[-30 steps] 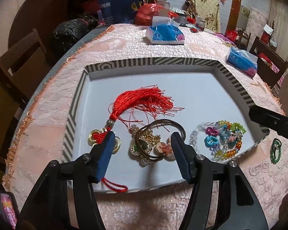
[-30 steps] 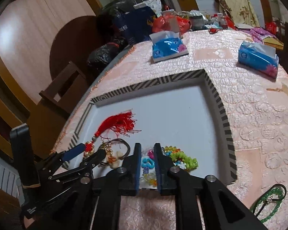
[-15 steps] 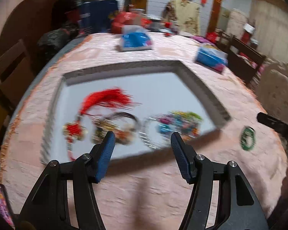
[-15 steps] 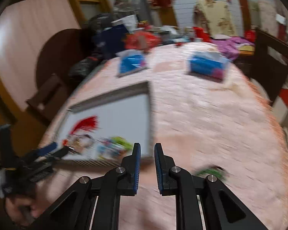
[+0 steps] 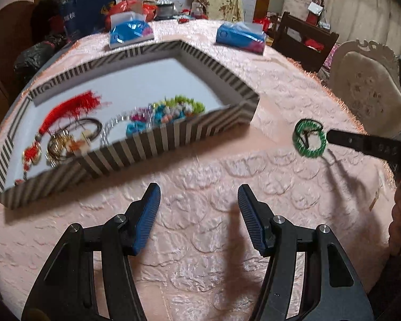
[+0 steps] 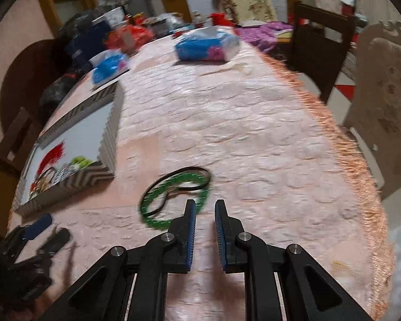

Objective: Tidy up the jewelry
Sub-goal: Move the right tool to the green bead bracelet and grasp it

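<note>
A green bead bracelet [image 6: 173, 198], tangled with a thin black cord, lies on the pink tablecloth to the right of the striped tray [image 5: 173, 136]. My right gripper [image 6: 204, 204] hovers just at the bracelet's near right edge. It is shut to a slim gap with nothing in it. One of its fingers [image 5: 361, 141] reaches the bracelet [image 5: 308, 140] in the left wrist view. My left gripper [image 5: 197, 190] is open and empty over bare cloth in front of the tray. In the tray lie a red tassel [image 5: 69, 109], colourful bead bracelets [image 5: 173, 109] and a brown ring [image 5: 88, 128].
Two blue tissue packs [image 5: 131, 30] [image 5: 240, 36] sit beyond the tray. Bags and clutter crowd the table's far end. A pale upholstered chair [image 5: 366, 91] and a dark wooden chair [image 6: 320, 42] stand at the fringed right edge [image 6: 361, 160].
Both grippers have swung right, off the tray and over the tablecloth. The green bracelet now lies just ahead of the right gripper. Neither gripper's opening has changed.
</note>
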{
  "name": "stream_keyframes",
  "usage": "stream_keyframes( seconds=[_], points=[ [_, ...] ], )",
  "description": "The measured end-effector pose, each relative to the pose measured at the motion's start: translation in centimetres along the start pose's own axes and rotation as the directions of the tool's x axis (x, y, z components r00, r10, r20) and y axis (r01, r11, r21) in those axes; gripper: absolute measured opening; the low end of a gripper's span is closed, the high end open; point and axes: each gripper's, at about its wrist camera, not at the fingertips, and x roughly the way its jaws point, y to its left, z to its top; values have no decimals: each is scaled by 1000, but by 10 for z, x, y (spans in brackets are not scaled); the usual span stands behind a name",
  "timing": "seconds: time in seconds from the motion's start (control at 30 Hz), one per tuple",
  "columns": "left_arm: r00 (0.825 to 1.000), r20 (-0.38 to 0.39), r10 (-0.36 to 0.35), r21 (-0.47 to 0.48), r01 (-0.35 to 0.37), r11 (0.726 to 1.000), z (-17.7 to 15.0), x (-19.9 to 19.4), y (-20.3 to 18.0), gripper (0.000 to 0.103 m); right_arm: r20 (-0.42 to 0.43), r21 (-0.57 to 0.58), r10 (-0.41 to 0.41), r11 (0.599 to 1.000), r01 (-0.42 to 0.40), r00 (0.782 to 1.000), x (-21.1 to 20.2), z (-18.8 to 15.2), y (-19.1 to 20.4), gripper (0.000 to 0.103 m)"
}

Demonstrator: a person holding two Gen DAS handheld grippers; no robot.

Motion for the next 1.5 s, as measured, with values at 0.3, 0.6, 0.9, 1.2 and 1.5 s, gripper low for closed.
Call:
stream_keyframes(
  seconds=[0.3,0.6,0.9,1.2,1.5],
  points=[
    [1000,15,-7,11,7,1000,-5,0,-3,68,-28,-28,-62,998,61,998,16,-4,3,13],
    [999,34,-25,-44,26,999,-2,-8,12,68,-79,-171,65,982,-78,995,19,-16,34,10],
    [997,71,8,-37,-5,999,-7,-28,28,68,-329,-293,327,857,-425,886,8,-68,96,7],
    [997,50,-61,12,60,998,-40,-44,23,68,-263,-134,286,935,-328,922,-2,-71,67,13],
    [999,-20,-39,163,42,986,-43,-28,-15,69,-225,-89,278,949,-303,934,-2,-66,64,13]
  ],
)
